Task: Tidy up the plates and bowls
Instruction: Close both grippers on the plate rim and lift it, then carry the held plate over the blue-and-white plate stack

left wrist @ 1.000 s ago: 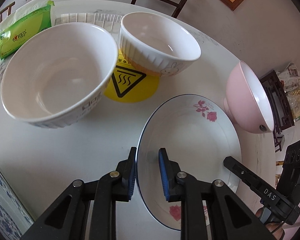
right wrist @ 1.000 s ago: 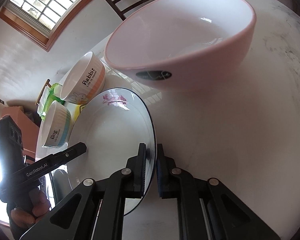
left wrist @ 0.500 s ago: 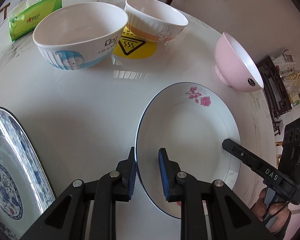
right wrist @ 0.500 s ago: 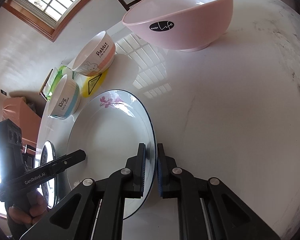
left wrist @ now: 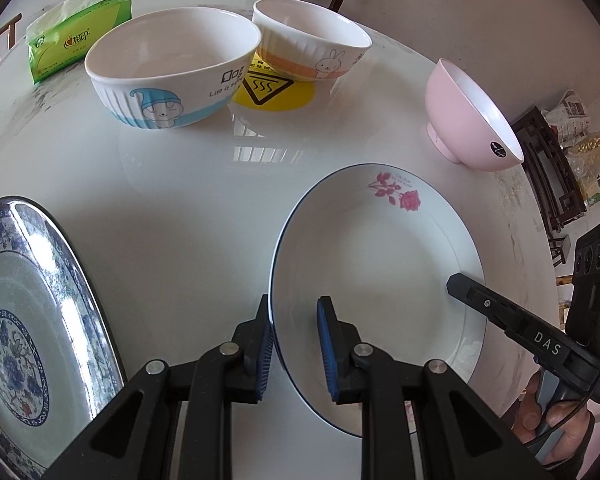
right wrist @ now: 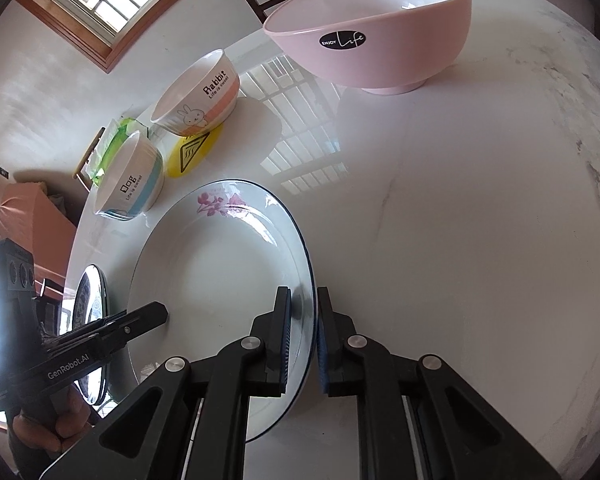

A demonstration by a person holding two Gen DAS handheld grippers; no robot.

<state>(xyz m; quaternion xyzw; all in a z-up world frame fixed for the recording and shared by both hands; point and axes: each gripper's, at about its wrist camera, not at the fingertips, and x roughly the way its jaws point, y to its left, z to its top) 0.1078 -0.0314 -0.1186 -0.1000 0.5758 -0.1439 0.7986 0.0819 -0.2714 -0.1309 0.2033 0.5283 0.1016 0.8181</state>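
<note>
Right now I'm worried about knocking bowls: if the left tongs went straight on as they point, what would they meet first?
Nothing new: the left tongs already straddle the rose plate's rim, so probably its inside; the bowls stand farther off.

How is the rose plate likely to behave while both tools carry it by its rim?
The rose plate is probably stiff: it keeps its shape with the left tool and right tool gripping opposite edges. Its glossy glaze suggests it may slip on the pads. It looks ceramic, so likely fragile if dropped on the table.
</note>
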